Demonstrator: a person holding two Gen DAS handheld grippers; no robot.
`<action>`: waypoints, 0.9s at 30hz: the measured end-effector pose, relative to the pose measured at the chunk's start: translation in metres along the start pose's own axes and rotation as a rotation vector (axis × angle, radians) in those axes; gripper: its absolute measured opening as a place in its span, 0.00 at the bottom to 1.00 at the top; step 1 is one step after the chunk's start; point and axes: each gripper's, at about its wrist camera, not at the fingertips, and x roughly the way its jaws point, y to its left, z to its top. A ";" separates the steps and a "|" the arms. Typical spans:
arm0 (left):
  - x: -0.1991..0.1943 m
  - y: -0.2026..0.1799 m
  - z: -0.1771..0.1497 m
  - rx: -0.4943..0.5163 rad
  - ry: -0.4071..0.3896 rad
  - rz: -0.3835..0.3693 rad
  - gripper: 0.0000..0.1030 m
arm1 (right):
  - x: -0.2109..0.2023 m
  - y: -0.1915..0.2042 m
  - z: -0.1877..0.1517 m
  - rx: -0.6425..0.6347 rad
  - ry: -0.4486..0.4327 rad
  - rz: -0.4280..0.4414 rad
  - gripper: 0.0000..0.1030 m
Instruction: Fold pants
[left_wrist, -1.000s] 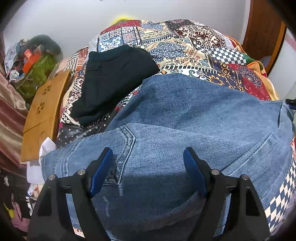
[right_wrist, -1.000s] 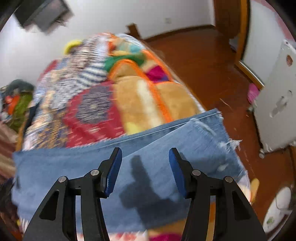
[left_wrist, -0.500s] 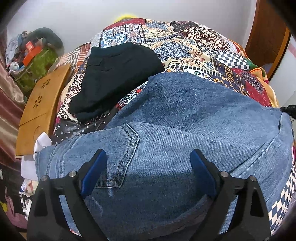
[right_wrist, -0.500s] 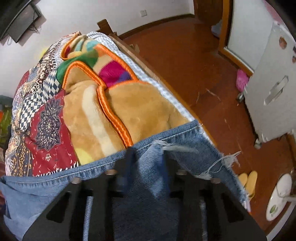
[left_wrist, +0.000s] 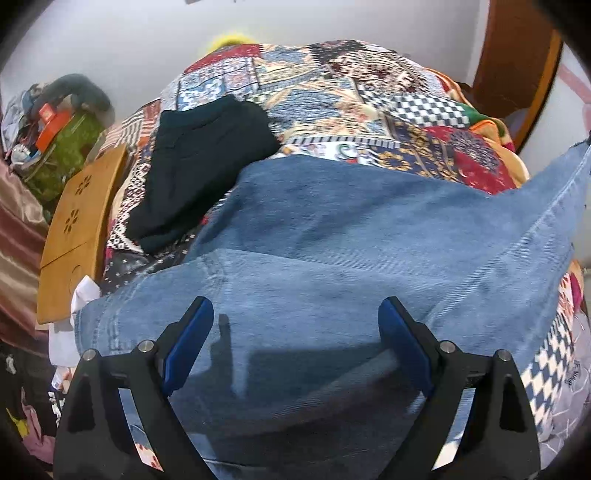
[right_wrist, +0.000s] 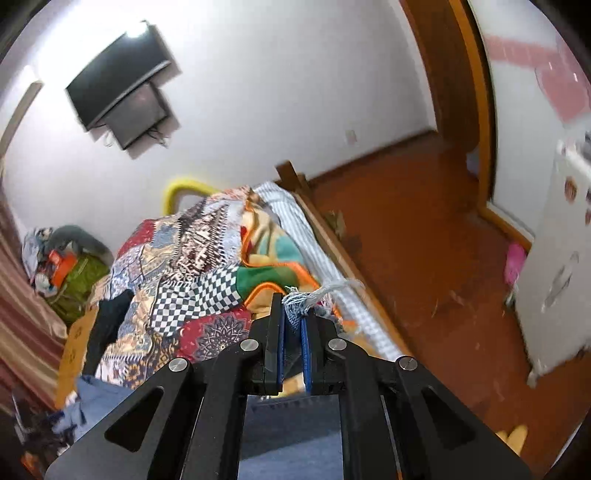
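Left wrist view
- Left gripper (left_wrist: 295, 343): released, its blue pads spread wide, hanging over the denim with nothing pinched between them; its shadow falls on the cloth just below.
- Jeans (left_wrist: 332, 258): blue denim spread across the near half of the bed, waistband end toward the near left, a side seam running up toward the far right, where the leg end lifts off the bed at the picture's right edge.
- Patchwork bedspread (left_wrist: 332, 85): multicoloured, covers the bed beyond and beside the jeans; a checked patch shows near right.
- Black garment (left_wrist: 199, 166): lies on the bedspread at far left of the jeans, its near edge just beside the denim.
- Wooden board (left_wrist: 81, 229): pale, with flower-shaped cut-outs, leans at the left side of the bed.
- Clutter pile (left_wrist: 55, 129): green, orange and grey things at far left against the white wall.

Right wrist view
- Right gripper (right_wrist: 291, 328): clenched on the frayed hem of the jeans (right_wrist: 301, 301); its jaws have just been closing, and the denim edge with loose white threads is squeezed between the pads and sticks out past the tips.
- Jeans, rest: hang below the gripper, blue cloth showing through the frame at the bottom and at near left.
- Bedspread (right_wrist: 177, 258): lies well below the tips, with an orange-edged fleece blanket (right_wrist: 269, 251) on its right side.
- Black garment (right_wrist: 107, 325): at left on the bed.
- Wall screen (right_wrist: 118, 99): dark, mounted high on the white wall, blurred.
- Floor (right_wrist: 424, 240): reddish-brown, to the right of the bed.
- White cabinet (right_wrist: 554, 277): at far right, blurred.
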 end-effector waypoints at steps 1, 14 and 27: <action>-0.001 -0.004 -0.001 0.004 0.000 -0.002 0.90 | -0.002 0.000 -0.004 -0.025 0.003 -0.016 0.06; -0.011 -0.002 -0.013 -0.075 -0.001 -0.059 0.89 | 0.052 -0.074 -0.131 0.012 0.370 -0.269 0.28; -0.062 0.135 -0.017 -0.314 -0.179 0.126 0.89 | 0.013 0.083 -0.050 -0.259 0.149 -0.060 0.46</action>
